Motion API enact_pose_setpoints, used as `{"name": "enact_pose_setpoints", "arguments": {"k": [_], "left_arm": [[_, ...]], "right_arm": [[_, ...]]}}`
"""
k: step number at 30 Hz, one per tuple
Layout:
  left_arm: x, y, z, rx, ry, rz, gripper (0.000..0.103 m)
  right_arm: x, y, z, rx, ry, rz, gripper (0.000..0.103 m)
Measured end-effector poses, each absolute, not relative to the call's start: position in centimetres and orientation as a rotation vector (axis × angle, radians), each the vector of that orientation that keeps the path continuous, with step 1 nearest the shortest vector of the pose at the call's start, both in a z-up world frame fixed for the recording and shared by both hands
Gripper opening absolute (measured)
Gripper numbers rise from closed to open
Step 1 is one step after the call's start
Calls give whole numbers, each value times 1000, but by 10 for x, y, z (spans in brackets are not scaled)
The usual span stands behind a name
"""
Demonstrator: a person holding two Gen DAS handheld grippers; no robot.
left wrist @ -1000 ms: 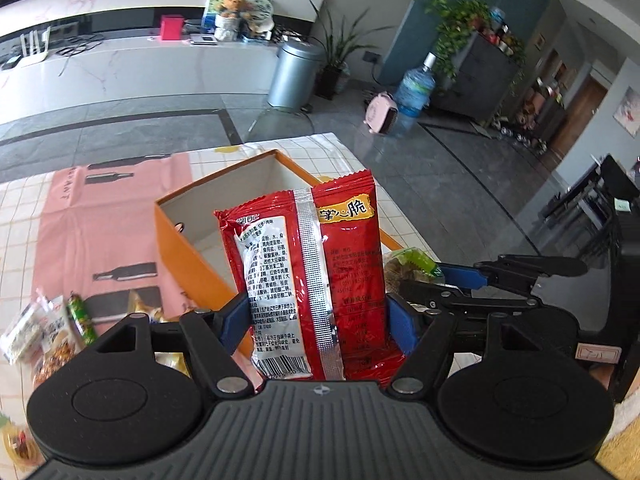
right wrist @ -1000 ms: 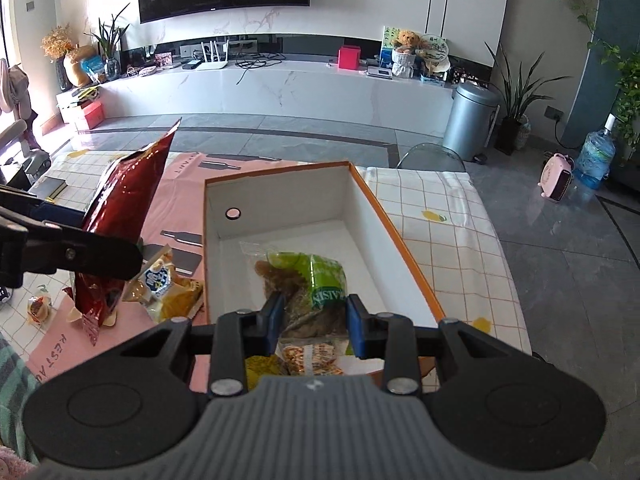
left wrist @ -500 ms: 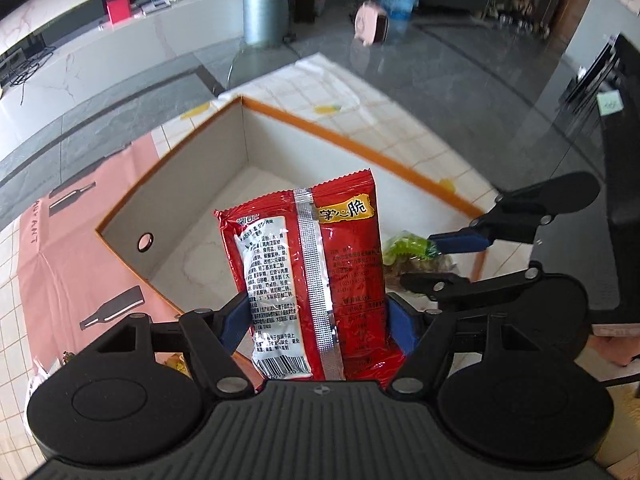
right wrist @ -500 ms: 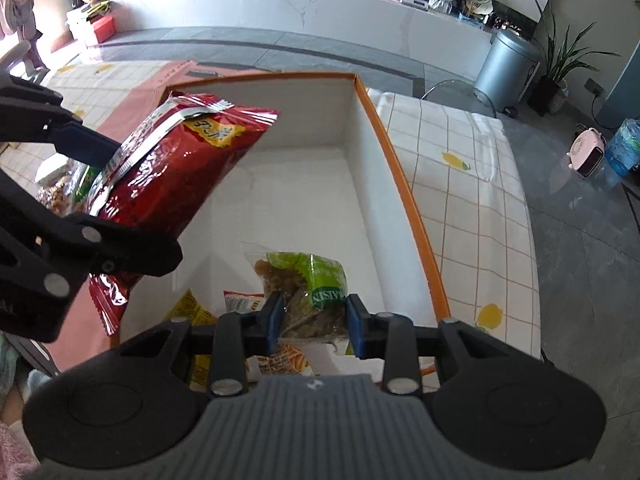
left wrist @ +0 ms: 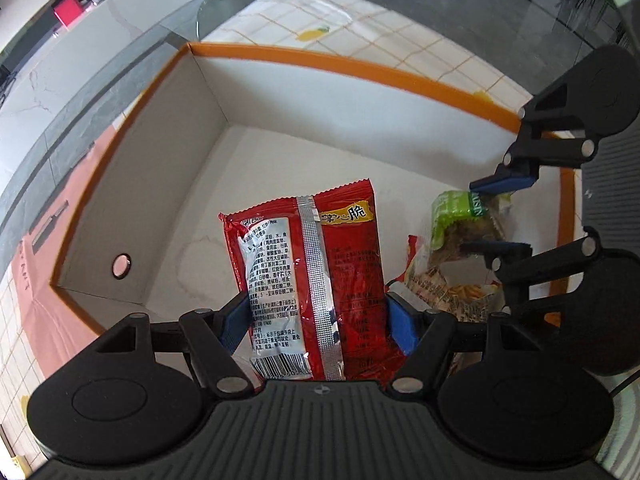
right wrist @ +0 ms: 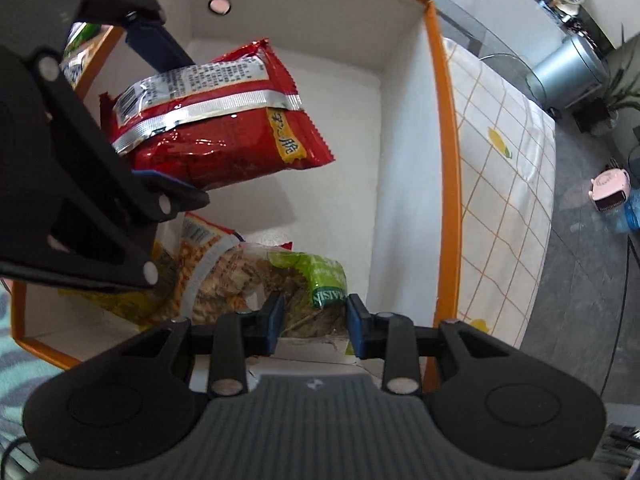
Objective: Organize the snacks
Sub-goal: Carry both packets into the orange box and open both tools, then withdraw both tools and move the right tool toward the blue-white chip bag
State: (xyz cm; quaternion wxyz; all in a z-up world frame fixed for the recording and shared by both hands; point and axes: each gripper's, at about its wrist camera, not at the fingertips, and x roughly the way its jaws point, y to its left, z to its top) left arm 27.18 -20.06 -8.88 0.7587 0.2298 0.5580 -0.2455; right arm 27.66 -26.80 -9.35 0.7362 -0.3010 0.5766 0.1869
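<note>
My left gripper (left wrist: 316,322) is shut on a red snack packet (left wrist: 316,276) and holds it inside the orange-rimmed white box (left wrist: 360,64), above its floor. The packet also shows in the right wrist view (right wrist: 224,120). My right gripper (right wrist: 314,326) is shut on a clear raisin bag with a green label (right wrist: 312,284), low in the box's near corner. That bag (left wrist: 460,220) and the right gripper (left wrist: 496,216) show at the right of the left wrist view. A yellow snack bag (right wrist: 192,264) lies on the box floor beside it.
The box stands on a checked tablecloth (right wrist: 508,168) with a pink runner (left wrist: 44,308) beside it. The box's far half has a bare floor (left wrist: 312,168). A metal bin (right wrist: 568,68) and a pink object (right wrist: 610,190) stand on the grey floor beyond.
Both grippers have moved down into the box. The red packet went from above the box's left wall to inside it; the raisin bag has dropped to the near corner.
</note>
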Motion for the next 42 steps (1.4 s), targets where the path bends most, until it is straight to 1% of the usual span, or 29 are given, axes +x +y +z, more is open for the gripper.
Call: {"name": "enact_pose_setpoints", "arguments": {"k": [10, 16, 19, 20, 21, 23, 24, 28, 35, 38, 42], "left_arm": [[285, -201, -113, 540, 1285, -561, 81], [291, -198, -113, 509, 1298, -555, 82], [291, -196, -113, 508, 1289, -550, 85], [291, -195, -113, 504, 1291, -552, 85], [290, -195, -111, 498, 1290, -555, 85], [288, -191, -106, 484, 1281, -564, 86], [286, -190, -103, 481, 1273, -570, 87], [282, -188, -95, 475, 1256, -570, 87], [265, -173, -65, 408, 1219, -567, 87], [252, -162, -46, 381, 1184, -564, 87], [231, -140, -21, 338, 1127, -547, 87]], "right_arm": [[283, -269, -112, -692, 1344, 438, 31], [297, -278, -122, -689, 1354, 455, 31], [298, -280, -119, -681, 1350, 447, 33], [298, -279, -117, -680, 1346, 443, 35], [298, -280, -115, -677, 1343, 440, 39], [295, -279, -111, -668, 1336, 432, 42], [294, -279, -109, -664, 1334, 426, 45], [288, -277, -102, -650, 1322, 406, 51], [280, -275, -81, -600, 1288, 383, 51], [273, -272, -67, -545, 1265, 343, 55], [254, -267, -44, -465, 1208, 323, 56]]}}
